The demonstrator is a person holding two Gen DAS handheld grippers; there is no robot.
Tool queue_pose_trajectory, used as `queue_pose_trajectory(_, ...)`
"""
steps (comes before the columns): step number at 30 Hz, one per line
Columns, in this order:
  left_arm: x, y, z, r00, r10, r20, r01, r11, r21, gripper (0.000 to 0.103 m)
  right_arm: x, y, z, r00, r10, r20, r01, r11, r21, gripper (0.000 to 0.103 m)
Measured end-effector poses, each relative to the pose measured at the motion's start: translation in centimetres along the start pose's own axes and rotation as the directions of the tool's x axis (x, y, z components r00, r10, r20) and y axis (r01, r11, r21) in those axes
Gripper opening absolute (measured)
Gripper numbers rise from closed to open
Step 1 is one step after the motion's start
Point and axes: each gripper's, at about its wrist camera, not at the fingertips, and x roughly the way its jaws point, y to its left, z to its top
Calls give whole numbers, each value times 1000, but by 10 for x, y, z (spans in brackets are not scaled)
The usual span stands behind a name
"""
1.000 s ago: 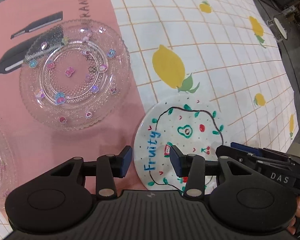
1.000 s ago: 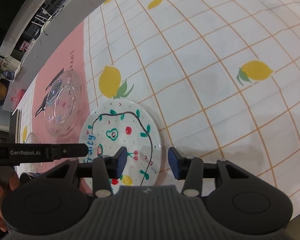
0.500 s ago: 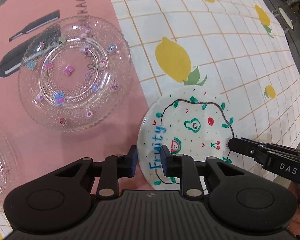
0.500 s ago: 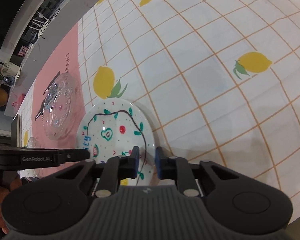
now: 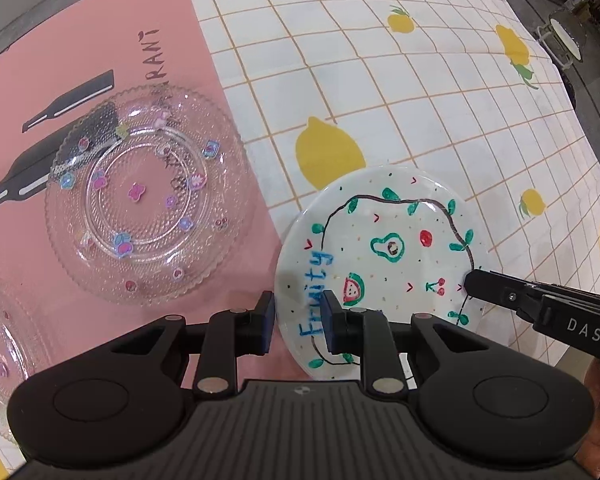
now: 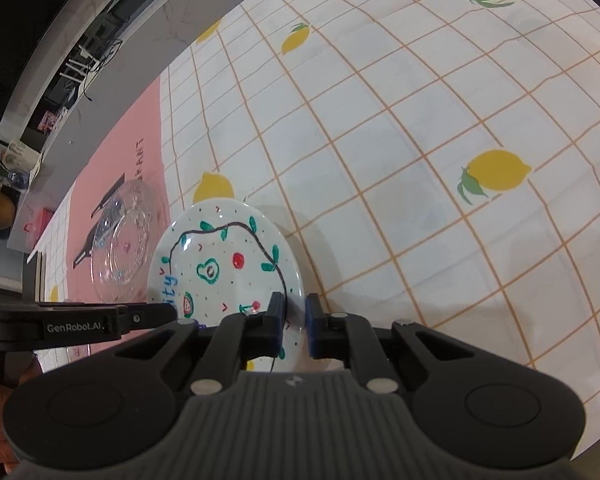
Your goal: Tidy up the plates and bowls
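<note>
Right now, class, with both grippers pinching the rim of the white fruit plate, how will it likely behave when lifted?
The white fruit plate looks glazed and glossy, so it may slip between the left gripper and right gripper. It looks stiff, probably ceramic, hence breakable if dropped. Rim-only grips could let it tilt.

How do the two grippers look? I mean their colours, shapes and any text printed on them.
Both are matte black, with a ribbed body and two round lobes. The left gripper and right gripper have jointed link arms with silver pins and blue finger pads. Side-on, the right one shows "DAS" and the left one "GenRobot.AI", in white. No cables or sleeves are visible.
</note>
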Motion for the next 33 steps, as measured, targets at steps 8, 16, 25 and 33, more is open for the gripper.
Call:
queue_pose_trajectory(8, -6, -2, 20, 1000, 2, 9, -2, 1000, -3, 27, -2, 1, 22, 1000, 3, 19, -3, 1000, 14, 9)
queue_pose_trajectory(16, 1, 6, 46, 1000, 0, 11, 1, 1000, -28, 27, 7, 9, 60, 999, -16, 36, 16, 1000, -13, 9)
queue_pose_trajectory(25, 18, 14, 70, 1000, 1, -4, -1, 999, -47, 27, 31, 17, 95, 999, -36, 28, 37, 999, -31, 9)
queue_pose_trajectory(33, 20, 12, 79, 1000, 7, 9, -7, 999, -37, 27, 46, 14, 104, 998, -66, 21, 66, 997, -33, 10)
